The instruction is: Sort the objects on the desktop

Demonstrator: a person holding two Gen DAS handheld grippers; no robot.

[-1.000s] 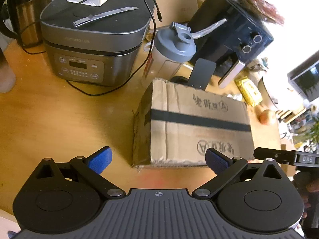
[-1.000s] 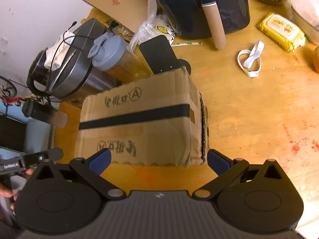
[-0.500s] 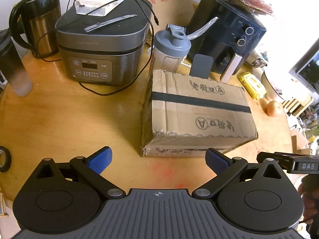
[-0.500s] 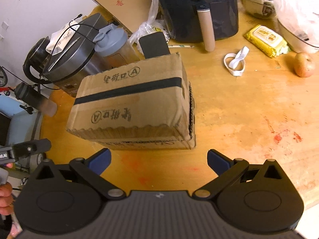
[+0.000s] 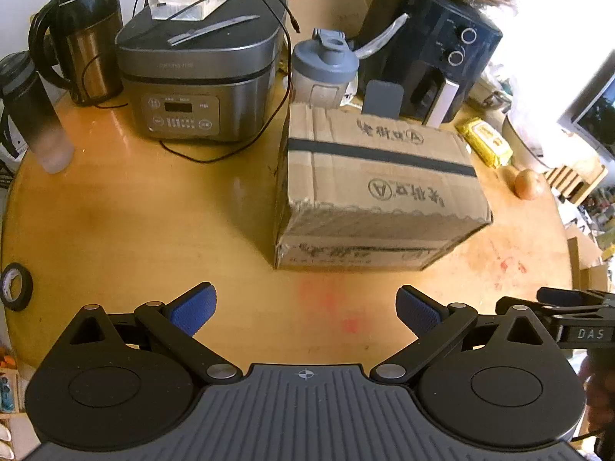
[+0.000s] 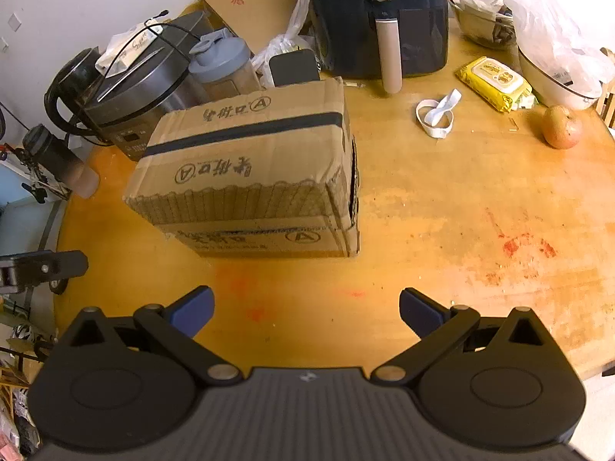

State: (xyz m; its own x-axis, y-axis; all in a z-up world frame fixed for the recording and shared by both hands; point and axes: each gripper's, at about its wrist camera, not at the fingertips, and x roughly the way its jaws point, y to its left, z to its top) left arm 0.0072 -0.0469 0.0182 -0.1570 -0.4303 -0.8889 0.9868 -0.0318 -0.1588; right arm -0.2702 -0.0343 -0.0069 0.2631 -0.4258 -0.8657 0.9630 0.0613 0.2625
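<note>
Round wooden bench (image 5: pixel 134 211), taped brown cardboard box (image 5: pixel 380 188) lying ahead of both wide-open, empty jaws, long axis crosswise, black tape roll (image 5: pixel 15 286) only in left view, white strap (image 6: pixel 438 113) only in right

The left tongs (image 5: pixel 305 309) hang spread and empty over the table (image 5: pixel 134 211). A taped box (image 5: pixel 376 188) sits at one o'clock, a rice cooker (image 5: pixel 196 80) at eleven.

A: What is hiding behind the cardboard box (image 6: pixel 246 161)?
B: It is covering the shaker bottle's (image 6: pixel 225 65) base and the rice cooker's (image 6: pixel 142 88) front.
A: And the air fryer (image 6: pixel 378 19)?
B: The top edge is cutting it off.
</note>
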